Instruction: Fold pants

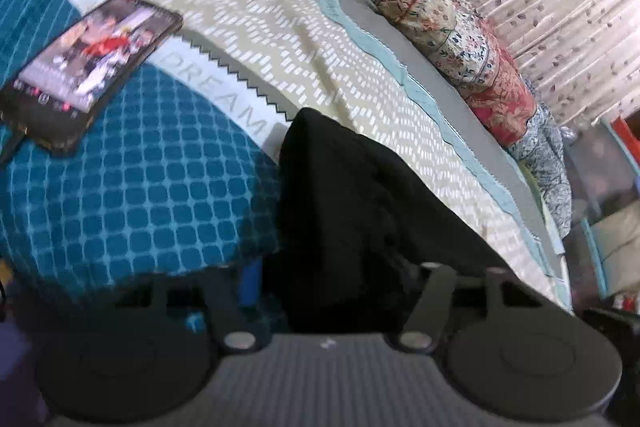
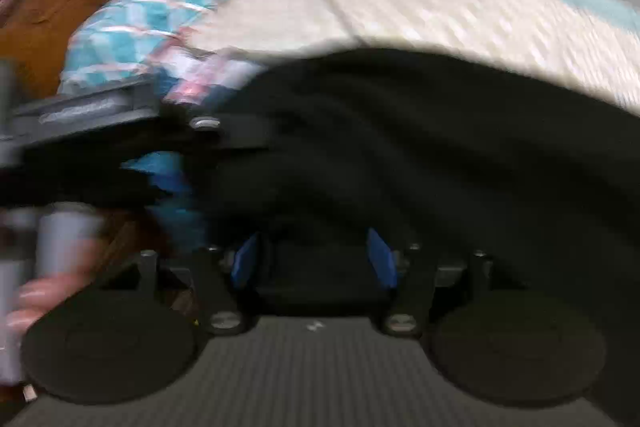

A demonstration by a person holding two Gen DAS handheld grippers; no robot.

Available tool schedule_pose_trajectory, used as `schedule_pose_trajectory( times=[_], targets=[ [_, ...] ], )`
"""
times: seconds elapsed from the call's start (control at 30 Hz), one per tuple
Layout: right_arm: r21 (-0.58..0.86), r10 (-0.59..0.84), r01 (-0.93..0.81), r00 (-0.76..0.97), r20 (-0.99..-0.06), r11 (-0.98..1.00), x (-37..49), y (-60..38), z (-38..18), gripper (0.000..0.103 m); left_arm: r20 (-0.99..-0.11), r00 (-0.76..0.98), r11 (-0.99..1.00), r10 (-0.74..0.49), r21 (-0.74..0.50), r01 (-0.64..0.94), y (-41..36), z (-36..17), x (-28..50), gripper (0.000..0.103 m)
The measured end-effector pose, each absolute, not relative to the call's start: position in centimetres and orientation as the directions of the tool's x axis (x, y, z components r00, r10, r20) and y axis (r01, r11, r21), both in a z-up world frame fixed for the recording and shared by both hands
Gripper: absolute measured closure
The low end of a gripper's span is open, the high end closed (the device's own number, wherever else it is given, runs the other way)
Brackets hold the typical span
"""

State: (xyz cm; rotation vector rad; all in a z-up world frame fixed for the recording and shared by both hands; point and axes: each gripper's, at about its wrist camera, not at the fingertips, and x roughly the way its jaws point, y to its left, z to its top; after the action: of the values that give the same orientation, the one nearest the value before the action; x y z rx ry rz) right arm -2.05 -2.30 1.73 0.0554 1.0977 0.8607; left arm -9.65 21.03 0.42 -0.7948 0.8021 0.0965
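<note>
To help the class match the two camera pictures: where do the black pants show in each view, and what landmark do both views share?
Left wrist: the pants fill the lower middle, rising to a peak just above the gripper.
Right wrist: the pants spread across the middle and right, blurred.
Shared landmark: the cream patterned bedspread just behind the pants.

The pants point(image 1: 360, 211) are matt black cloth, the bed cover point(image 1: 120, 219) is woven teal cloth, and the phone point(image 1: 92, 67) has a glossy screen.

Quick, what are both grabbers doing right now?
Left gripper: half hidden by black pants; cannot be told.
Right gripper: open, above the black pants.
</note>
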Motion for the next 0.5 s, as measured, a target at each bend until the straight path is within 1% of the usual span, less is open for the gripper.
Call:
schedule_pose_trajectory(
  times=[0.07, 0.17, 0.27, 0.37, 0.43, 0.5],
  targets=[
    [0.507, 0.659, -0.516, 0.159, -0.735, 0.69, -0.9, -2.8, 1.4, 0.044, -0.668, 0.716, 0.723, -0.2, -0.595, -0.353, 20.8, 0.9, -9.7, 0.064],
    [0.485, 0.646, -0.53, 0.165, -0.745, 0.696, -1.0, -2.1, 1.9, 0.044, -0.662, 0.732, 0.763, -0.162, -0.554, -0.332, 19.2, 2.7, -9.7, 0.072],
    [0.525, 0.683, -0.516, 0.174, -0.709, 0.676, -1.6, -3.2, 2.5, 0.043, -0.614, 0.776, 0.835, -0.145, -0.496, -0.237, 16.5, 5.7, -9.5, 0.075],
    [0.626, 0.756, -0.463, 0.167, -0.633, 0.627, -1.1, -6.6, 3.1, 0.042, -0.567, 0.801, 0.881, -0.192, -0.46, -0.115, 13.1, 8.0, -8.7, 0.075],
    [0.658, 0.772, -0.42, 0.203, -0.603, 0.625, -1.1, -9.5, 3.6, 0.032, -0.547, 0.802, 0.906, -0.24, -0.422, -0.017, 9.9, 9.0, -7.5, 0.075],
    [0.666, 0.763, -0.374, 0.273, -0.585, 0.645, -1.4, -13.1, 4.3, 0.03, -0.541, 0.79, 0.919, -0.29, -0.387, 0.072, 6.6, 9.4, -6.4, 0.076]
  ],
)
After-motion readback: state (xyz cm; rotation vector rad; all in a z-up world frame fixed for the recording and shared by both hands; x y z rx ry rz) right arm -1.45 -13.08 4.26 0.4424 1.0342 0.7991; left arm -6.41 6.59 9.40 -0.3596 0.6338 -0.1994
